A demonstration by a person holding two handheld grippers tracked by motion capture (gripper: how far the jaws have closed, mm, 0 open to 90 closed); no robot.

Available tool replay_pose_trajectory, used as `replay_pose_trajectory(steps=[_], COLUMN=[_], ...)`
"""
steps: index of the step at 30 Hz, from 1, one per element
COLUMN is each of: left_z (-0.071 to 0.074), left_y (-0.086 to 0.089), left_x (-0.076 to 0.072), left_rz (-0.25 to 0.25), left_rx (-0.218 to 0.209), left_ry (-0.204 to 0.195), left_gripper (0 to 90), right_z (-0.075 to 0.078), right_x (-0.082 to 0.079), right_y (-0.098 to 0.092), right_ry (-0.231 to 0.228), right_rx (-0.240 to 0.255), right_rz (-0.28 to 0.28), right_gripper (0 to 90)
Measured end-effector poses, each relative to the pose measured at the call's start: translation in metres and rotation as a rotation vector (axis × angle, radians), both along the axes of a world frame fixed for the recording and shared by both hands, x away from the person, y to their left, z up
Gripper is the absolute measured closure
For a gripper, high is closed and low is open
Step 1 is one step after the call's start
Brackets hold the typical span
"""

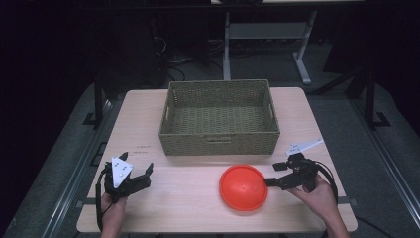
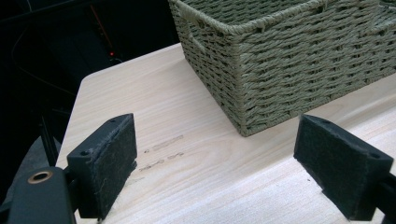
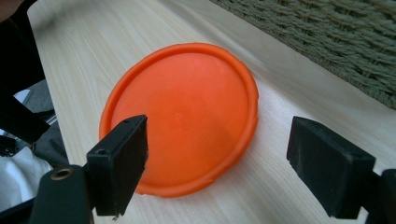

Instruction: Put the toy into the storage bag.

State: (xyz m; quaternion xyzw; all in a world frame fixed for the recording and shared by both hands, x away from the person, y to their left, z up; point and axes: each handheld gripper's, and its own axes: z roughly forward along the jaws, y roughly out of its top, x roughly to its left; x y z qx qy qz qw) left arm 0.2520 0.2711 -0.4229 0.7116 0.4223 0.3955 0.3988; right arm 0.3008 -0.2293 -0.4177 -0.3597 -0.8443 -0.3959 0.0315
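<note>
Now | one orange plate (image 1: 243, 187) | one wicker basket (image 1: 219, 144) | left gripper (image 1: 143, 174), right gripper (image 1: 271, 181): jaws wide

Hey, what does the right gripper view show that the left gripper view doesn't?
The right gripper view alone has the orange plate, lying upside down on the table just ahead of the right hand-held gripper, whose jaws are open. The left gripper view alone has the basket's corner and its side handle slot, with the left hand-held gripper open over bare wood. Both share the woven basket and the light wooden table.
</note>
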Motion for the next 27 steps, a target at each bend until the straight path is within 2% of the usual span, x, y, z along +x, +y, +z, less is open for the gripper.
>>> replay_pose_trajectory(steps=[1,4,5,11,15,20,24,26,27], left_z=[0.0,0.0,-0.001,-0.001,-0.001,-0.001,0.0,0.0,0.0], left_y=[0.0,0.0,0.0,0.001,0.001,0.001,0.001,0.001,0.001], left_x=[0.001,0.001,0.0,0.001,0.001,0.001,0.001,0.0,0.001], left_rz=[0.004,0.005,0.002,0.002,0.003,0.007,0.004,0.003,0.003], left_rx=[-0.002,-0.003,-0.003,-0.001,0.001,-0.004,0.0,0.001,0.002], left_ry=[0.002,0.003,0.001,0.003,0.001,0.0,-0.001,0.0,-0.001], left_gripper=[12.7,12.7,12.7,12.7,12.7,12.7,12.7,12.7,12.7], right_z=[-0.002,-0.005,-0.008,-0.017,-0.021,-0.026,-0.03,-0.031,-0.031], right_x=[0.004,0.007,0.01,0.016,0.018,0.02,0.022,0.022,0.022], right_y=[0.002,0.005,0.007,0.016,0.021,0.028,0.031,0.031,0.031], right_ry=[0.017,0.026,0.044,0.078,0.077,0.068,0.08,0.084,0.076], right_rx=[0.001,-0.001,-0.015,-0.061,-0.084,-0.136,-0.161,-0.166,-0.173], right_rz=[0.001,0.002,0.001,0.019,0.013,0.0,-0.005,-0.007,-0.017], right_gripper=[20.5,21.0,21.4,24.2,26.6,30.2,32.4,35.6,40.6])
